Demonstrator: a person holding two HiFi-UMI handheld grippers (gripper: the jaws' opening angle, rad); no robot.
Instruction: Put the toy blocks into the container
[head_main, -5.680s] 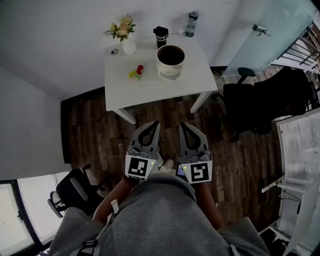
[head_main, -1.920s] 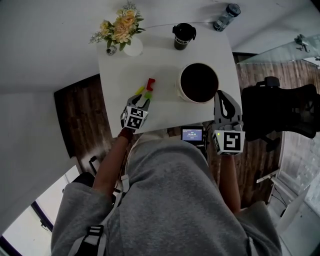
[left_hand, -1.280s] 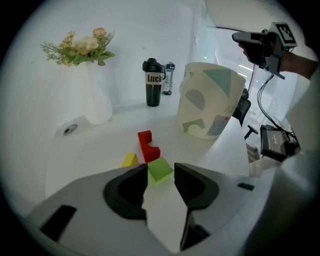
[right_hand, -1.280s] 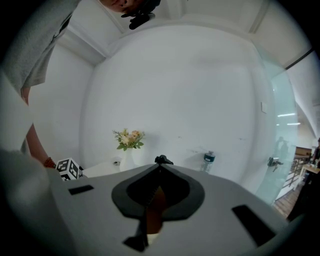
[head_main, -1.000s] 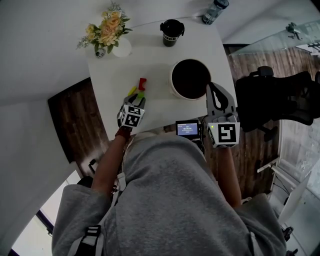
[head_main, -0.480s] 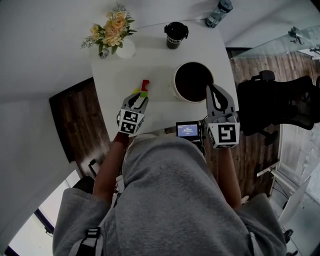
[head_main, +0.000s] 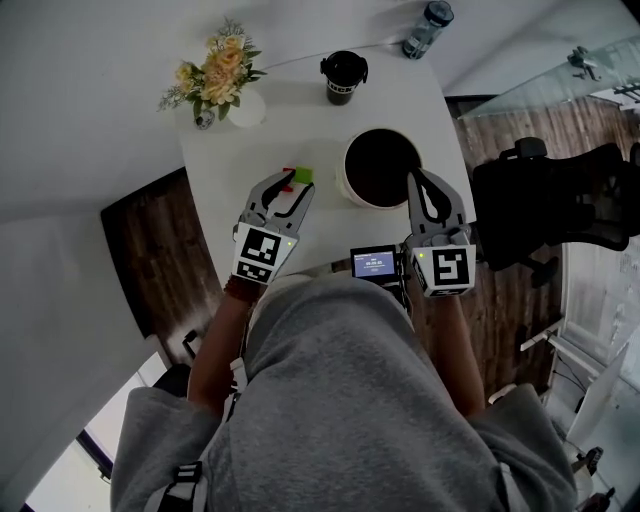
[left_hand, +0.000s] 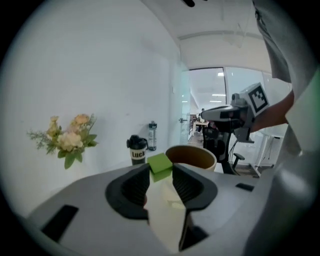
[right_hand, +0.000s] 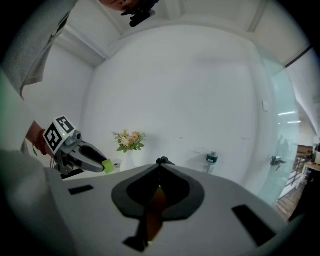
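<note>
Left gripper (left_hand: 161, 172) clamps green block (left_hand: 160, 164) at tips, above table (head_main: 225, 150), near container (left_hand: 209, 163). Right gripper (right_hand: 160, 162) jaws together, empty. We judge grip shallow: swing could twist block loose short of container.

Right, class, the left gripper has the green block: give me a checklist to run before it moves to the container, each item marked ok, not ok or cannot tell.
1. Green block pinched between the jaws of the left gripper: ok.
2. Block up off the table: ok.
3. Container upright, mouth open: ok.
4. Way from block to container free of things: ok.
5. Right gripper, shut, clear of the container's mouth: cannot tell; its tip overlaps the rim in the head view.
</note>
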